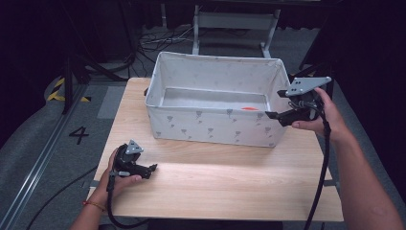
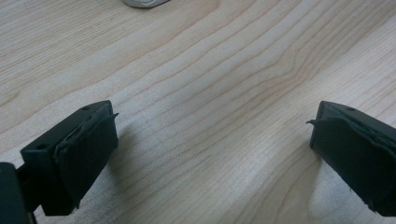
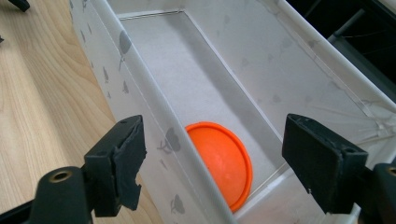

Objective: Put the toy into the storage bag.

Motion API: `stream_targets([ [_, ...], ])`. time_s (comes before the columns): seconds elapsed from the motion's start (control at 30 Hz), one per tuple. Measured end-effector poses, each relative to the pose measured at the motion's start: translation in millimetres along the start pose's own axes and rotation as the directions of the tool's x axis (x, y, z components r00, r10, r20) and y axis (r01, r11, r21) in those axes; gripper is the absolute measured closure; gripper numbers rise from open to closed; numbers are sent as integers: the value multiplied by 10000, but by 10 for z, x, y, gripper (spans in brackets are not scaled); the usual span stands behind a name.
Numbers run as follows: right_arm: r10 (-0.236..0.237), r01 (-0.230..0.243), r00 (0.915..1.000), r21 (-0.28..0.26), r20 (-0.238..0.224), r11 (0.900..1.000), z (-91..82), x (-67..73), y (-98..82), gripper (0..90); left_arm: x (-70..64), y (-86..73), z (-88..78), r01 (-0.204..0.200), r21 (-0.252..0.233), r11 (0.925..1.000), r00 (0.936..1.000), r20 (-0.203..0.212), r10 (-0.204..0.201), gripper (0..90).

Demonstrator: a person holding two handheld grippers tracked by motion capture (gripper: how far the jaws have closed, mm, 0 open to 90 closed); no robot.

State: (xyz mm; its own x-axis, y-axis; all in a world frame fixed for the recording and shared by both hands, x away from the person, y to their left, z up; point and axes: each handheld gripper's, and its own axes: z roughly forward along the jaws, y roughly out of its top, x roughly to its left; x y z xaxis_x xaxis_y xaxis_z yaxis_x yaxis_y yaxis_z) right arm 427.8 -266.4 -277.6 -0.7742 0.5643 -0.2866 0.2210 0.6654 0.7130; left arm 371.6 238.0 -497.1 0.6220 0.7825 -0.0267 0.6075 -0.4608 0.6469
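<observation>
A white fabric box [image 1: 210, 125] with grey prints stands at the back of the wooden table [image 1: 215, 182]. An orange disc [image 3: 222, 161] lies flat on the box floor near its right end, showing as an orange sliver [image 1: 249, 109] in the high view. My right gripper [image 1: 277, 104] hovers open at the box's right end, its jaws astride the near wall [image 3: 154, 121] with nothing between them. My left gripper [image 1: 152, 168] rests open on the table at the front left, above bare wood [image 2: 210, 116].
The box takes up the far half of the table. A grey rounded object [image 2: 144, 3] sits at the top edge of the left gripper view. Cables [image 1: 158, 38] and a metal stand [image 1: 234, 24] lie on the floor beyond the table.
</observation>
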Motion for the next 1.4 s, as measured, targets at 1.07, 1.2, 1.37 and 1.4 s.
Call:
stream_targets([
  [1.07, 187, -136, 9959, -576, 887, 9982, -399, 436, -613, 220, 0, 0, 0, 6, -2, 10000, 10000, 0, -6, 12],
  [1.2, 199, -143, 9958, -625, 898, 9979, -424, 481, -681, 221, 0, 0, 0, 4, 1, 10000, 10000, 3, -4, 13],
  [1.37, 165, -114, 9951, -530, 970, 9985, -433, 543, -788, 220, 0, 0, 0, 6, -5, 10000, 10000, 3, -6, 13],
  [1.4, 171, -121, 9950, -517, 987, 9986, -433, 551, -803, 220, -1, -1, 1, 3, -12, 10000, 10000, -12, -3, 12],
])
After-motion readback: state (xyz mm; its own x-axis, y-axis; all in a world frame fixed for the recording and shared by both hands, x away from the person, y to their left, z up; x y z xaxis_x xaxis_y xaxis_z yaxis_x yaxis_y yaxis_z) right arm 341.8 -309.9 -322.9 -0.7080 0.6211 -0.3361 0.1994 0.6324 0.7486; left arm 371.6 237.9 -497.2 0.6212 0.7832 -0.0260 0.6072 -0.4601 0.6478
